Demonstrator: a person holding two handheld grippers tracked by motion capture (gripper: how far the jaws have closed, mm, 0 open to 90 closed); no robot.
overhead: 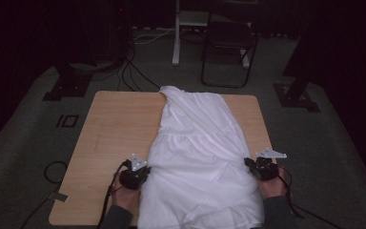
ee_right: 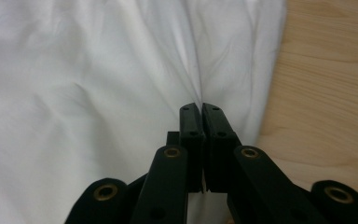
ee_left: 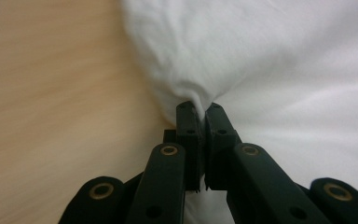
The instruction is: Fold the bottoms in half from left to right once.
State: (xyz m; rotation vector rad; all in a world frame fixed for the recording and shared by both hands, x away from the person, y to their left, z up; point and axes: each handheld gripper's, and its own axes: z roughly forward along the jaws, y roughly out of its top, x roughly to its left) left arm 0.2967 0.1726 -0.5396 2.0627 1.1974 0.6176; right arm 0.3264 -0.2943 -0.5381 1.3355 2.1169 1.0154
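Observation:
A white garment (overhead: pixel 195 143) lies lengthwise on the wooden table (overhead: pixel 119 124), and its near end hangs over the front edge. My left gripper (overhead: pixel 146 171) sits at the cloth's left edge. In the left gripper view the jaws are shut, with a bunched fold of the white garment (ee_left: pixel 261 70) pinched at the left gripper's (ee_left: pixel 199 108) tips. At the cloth's right edge is my right gripper (overhead: pixel 249 163). Seen from the right gripper view, the right gripper (ee_right: pixel 199 107) is shut, and creases in the garment (ee_right: pixel 98 93) run into its tips.
Bare tabletop shows left of the cloth and in a narrow strip (overhead: pixel 259 129) on its right. On the dark floor behind the table stand a black chair (overhead: pixel 228 47) and a white post (overhead: pixel 176 33). Cables (overhead: pixel 128 71) and two stand feet (overhead: pixel 66 86) lie there as well.

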